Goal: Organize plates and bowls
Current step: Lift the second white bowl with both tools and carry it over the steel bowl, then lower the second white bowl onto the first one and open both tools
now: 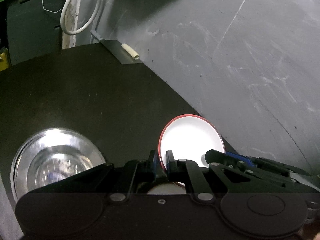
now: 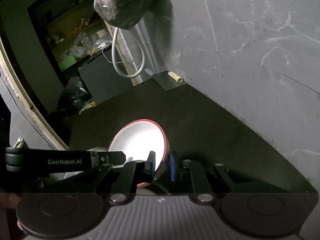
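A white bowl with a red rim is held tilted over the dark table, gripped from both sides. My left gripper is shut on its left rim. My right gripper is shut on its right rim; the bowl fills the middle of the right wrist view. The right gripper's fingers show at the bowl's right edge in the left wrist view, and the left gripper's fingers show at its left in the right wrist view. A steel bowl sits on the table to the left.
The dark table meets a grey wall on the right. A small cream tube lies on a ledge at the far corner. A white cable loop hangs behind. A plastic bag hangs above; clutter fills a recess.
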### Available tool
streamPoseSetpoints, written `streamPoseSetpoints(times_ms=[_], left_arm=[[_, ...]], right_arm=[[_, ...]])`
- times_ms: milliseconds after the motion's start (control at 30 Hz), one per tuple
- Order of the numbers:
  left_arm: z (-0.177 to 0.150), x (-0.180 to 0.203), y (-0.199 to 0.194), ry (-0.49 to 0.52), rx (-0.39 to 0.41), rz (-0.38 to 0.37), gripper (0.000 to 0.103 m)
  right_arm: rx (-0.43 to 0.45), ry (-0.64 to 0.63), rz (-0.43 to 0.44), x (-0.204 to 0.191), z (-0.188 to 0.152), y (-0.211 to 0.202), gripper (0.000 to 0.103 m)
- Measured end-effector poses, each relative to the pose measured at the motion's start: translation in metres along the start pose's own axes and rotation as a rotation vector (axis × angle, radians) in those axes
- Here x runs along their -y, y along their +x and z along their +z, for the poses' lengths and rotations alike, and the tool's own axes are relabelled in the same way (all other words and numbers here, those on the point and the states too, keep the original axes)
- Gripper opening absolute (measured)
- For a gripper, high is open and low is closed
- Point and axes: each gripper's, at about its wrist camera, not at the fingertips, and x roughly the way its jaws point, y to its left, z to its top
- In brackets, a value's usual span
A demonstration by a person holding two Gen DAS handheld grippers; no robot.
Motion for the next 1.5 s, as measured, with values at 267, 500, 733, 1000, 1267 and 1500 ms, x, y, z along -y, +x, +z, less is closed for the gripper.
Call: streamPoseSetpoints(times_ms=[267,500,733,1000,1267,1500], left_arm=[[-0.026,0.001,-0.012,0.001,-0.036,-0.001,0.009],[-0.047,0.0,-0.021,0.007,-0.069,0.013,0.009],[-0.066,0.001,-0.023,0.005,-0.107,0.037,0.009],[-0.073,0.003,-0.026,0.011,-0.123,0.055,0.01],[-0.067,0.011,-0.022,0.016,-0.141,0.103,0.01],[-0.065,0.014,-0.019,0.019,-0.155,0.117,0.01]], right_arm=[[-0.041,-0.021,-0.003,-0.008,-0.02,-0.018,0.017],[-0.086,-0.028,0.013,-0.013,-0.038,-0.027,0.017],[-0.135,-0.026,0.026,-0.013,-0.054,-0.034,0.017],[-0.154,-0.03,0.037,-0.015,-0.059,-0.035,0.017],[-0.16,-0.053,0.036,-0.015,-0.052,-0.025,0.017],[-0.168,-0.055,0.038,-0.012,-0.051,-0.022,0.017]])
